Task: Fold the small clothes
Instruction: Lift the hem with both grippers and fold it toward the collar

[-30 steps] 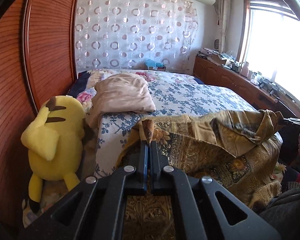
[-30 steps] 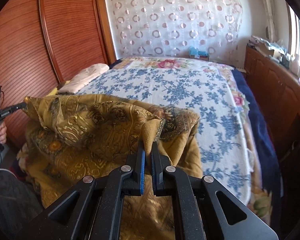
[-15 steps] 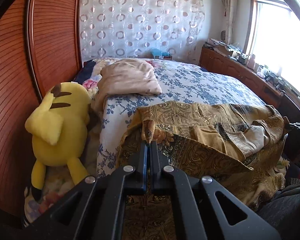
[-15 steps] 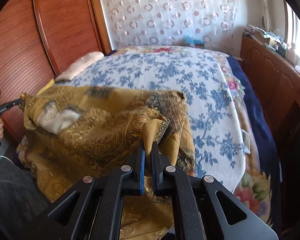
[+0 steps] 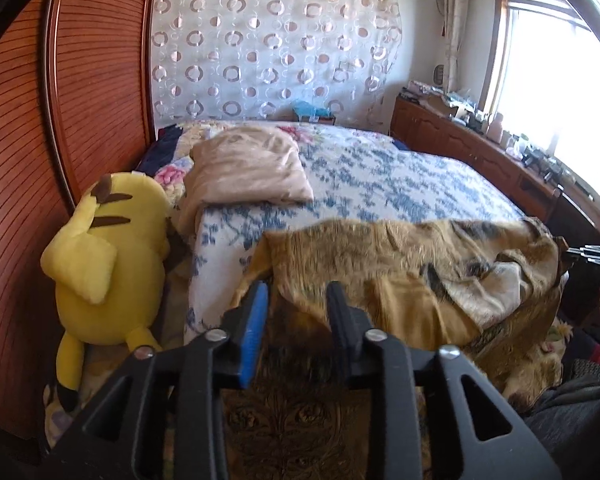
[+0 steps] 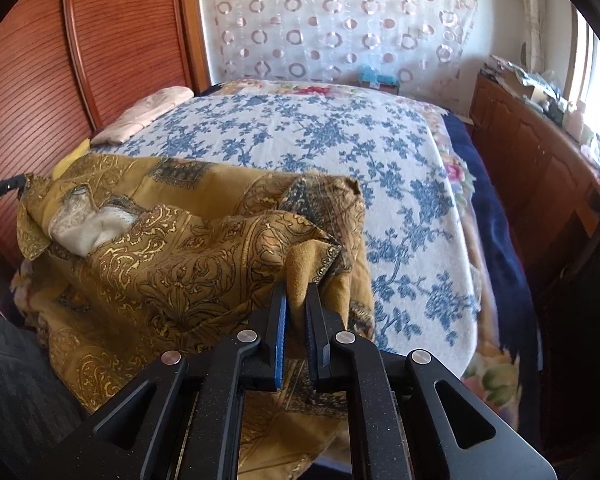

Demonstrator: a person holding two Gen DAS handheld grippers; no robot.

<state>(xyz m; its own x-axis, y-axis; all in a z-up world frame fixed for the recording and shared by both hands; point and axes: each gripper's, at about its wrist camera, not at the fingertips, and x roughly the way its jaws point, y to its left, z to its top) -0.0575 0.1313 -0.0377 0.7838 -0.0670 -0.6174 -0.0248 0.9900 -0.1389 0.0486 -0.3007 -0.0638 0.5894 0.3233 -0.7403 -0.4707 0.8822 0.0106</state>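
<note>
A mustard-gold patterned garment [image 5: 412, 272] lies over the near edge of the bed, folded over itself, with its pale lining showing; it also shows in the right wrist view [image 6: 188, 256]. My left gripper [image 5: 298, 296] is open just above the garment's left corner, with cloth between the fingers but not pinched. My right gripper [image 6: 296, 300] still has the garment's right corner standing between its fingers, with the jaws slightly parted. The left gripper's tip [image 6: 4, 186] shows at the far left of the right wrist view.
The bed has a blue floral cover [image 6: 340, 148]. A beige folded cloth [image 5: 248, 172] lies at the left. A yellow plush toy [image 5: 108, 256] leans by the wooden wardrobe [image 5: 28, 128]. A wooden cabinet [image 6: 540, 168] with clutter runs along the right.
Both grippers lowered the garment onto the bed, folding it over. The left gripper has opened and let go of its corner. The right jaws have parted a little.
</note>
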